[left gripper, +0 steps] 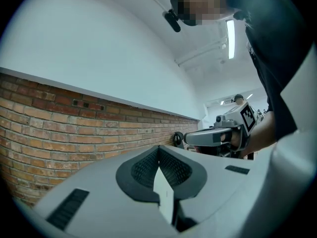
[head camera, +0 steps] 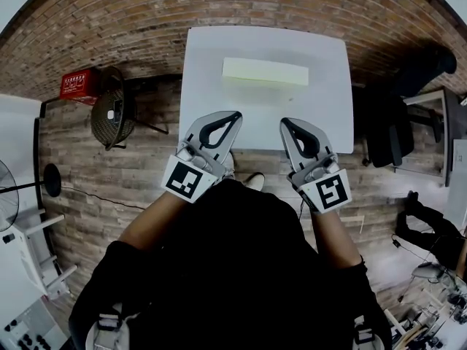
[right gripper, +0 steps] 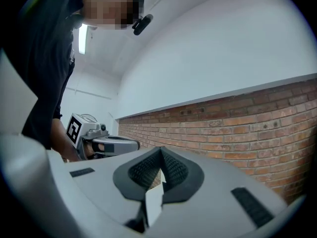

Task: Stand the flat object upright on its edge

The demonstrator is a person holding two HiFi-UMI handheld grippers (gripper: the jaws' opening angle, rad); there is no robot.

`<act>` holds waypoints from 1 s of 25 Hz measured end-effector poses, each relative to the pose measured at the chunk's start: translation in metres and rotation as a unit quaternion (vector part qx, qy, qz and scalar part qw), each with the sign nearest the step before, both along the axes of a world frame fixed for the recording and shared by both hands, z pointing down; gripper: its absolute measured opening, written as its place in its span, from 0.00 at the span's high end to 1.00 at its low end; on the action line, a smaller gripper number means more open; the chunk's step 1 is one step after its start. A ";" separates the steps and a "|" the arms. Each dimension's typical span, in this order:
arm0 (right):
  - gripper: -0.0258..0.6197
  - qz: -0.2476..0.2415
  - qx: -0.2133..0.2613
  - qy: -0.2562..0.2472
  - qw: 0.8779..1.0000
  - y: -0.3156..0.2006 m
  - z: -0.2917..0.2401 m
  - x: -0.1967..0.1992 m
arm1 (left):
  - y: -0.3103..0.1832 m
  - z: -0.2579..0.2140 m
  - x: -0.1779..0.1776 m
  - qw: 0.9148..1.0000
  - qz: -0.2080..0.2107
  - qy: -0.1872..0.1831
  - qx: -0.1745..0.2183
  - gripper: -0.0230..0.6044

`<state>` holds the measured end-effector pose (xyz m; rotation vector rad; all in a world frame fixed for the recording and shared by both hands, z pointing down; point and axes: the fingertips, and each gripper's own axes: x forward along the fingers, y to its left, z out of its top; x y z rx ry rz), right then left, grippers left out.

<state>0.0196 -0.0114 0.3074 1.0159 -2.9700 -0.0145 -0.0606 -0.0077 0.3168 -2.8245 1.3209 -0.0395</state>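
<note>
Two grey grippers with black pads were held side by side over the near edge of the white bench [head camera: 332, 57], one in each of the person's hands. The left gripper [head camera: 235, 115] had its jaws pressed together with nothing between them. The right gripper [head camera: 286, 122] was the same, closed and empty. Both pointed out toward the red brick wall [left gripper: 74, 128] and not down at the bench, so their own cameras saw only wall and ceiling. That looked like a resting pose, with the hands low and close to the body. The pale yellow flat block [head camera: 264, 71] lay well apart from them, toward the far side of the bench, with its long side facing the person. From above it seemed to lie on its wide face and not on its thin edge, though the steep look down made that hard to be sure of. There was room on both sides of it, so a gripper could likely come at it from either side.
</note>
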 end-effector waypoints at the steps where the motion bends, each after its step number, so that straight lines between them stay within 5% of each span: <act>1: 0.95 0.000 0.000 0.001 1.000 0.000 0.000 0.000 | 0.001 -0.001 0.001 1.000 0.000 -0.004 0.003 0.93; 25: 0.95 0.002 -0.021 -0.009 1.000 -0.005 0.005 0.001 | 0.000 0.004 -0.003 1.000 -0.004 -0.011 -0.007 0.93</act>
